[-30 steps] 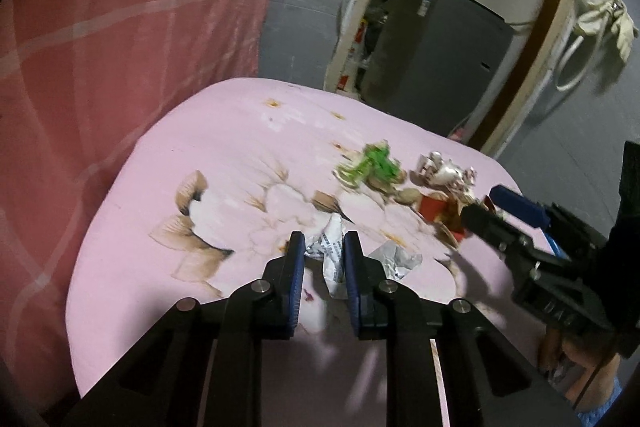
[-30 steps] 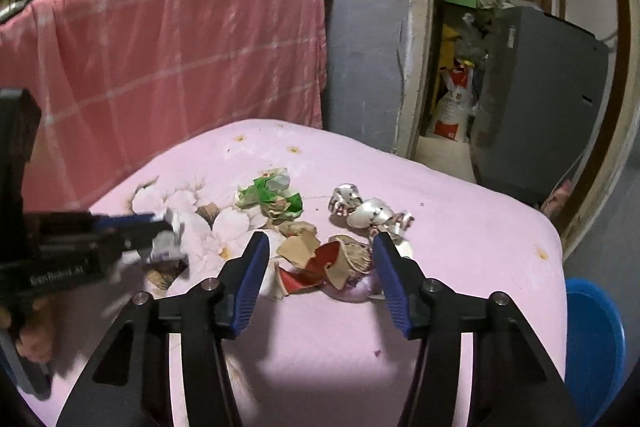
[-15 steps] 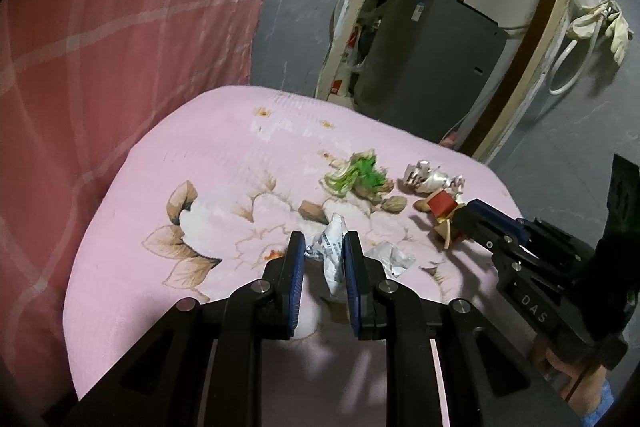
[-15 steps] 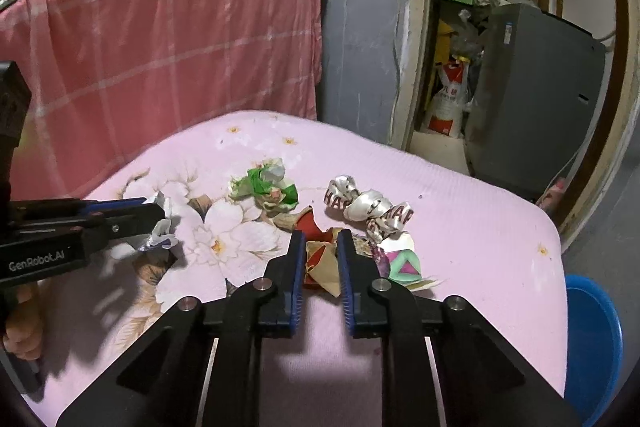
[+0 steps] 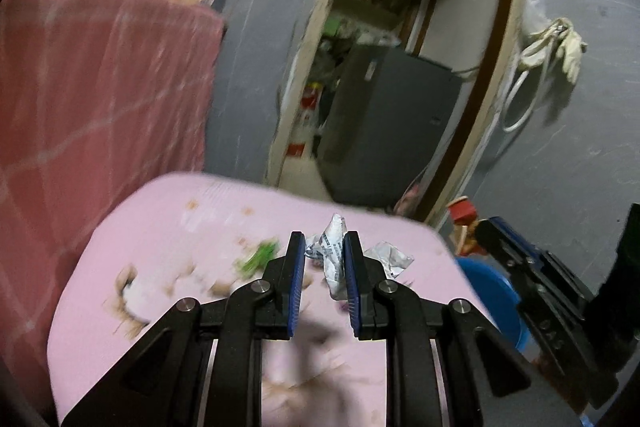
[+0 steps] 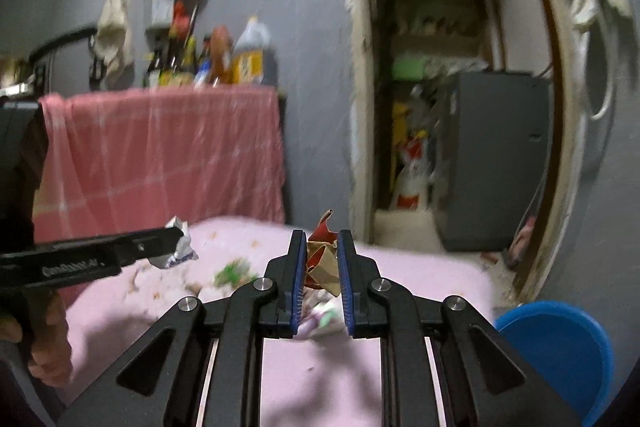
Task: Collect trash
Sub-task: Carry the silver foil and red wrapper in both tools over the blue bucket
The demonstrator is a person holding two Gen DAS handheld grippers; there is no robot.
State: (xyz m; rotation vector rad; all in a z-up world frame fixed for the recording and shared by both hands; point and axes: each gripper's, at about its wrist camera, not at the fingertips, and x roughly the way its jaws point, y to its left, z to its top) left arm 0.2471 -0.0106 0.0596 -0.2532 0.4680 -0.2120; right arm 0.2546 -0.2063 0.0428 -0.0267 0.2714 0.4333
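- Left gripper (image 5: 323, 247) clenched on a crumpled white wrapper (image 5: 334, 255), lifted clear above the pink floral tablecloth (image 5: 168, 227).
- Right gripper (image 6: 322, 247) clamped on a red-and-tan scrap of paper (image 6: 322, 255), also up off the cloth.
- Green wrapper (image 6: 232, 271) lying back on the tablecloth, blurred.
- More pale litter (image 6: 324, 319) on the cloth just under the right jaws.
- Blue bin (image 6: 560, 347) down beside the table's right edge.

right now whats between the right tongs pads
A crumpled red and brown wrapper, pinched between the right tongs; the right wrist view shows it lifted off the pink table.
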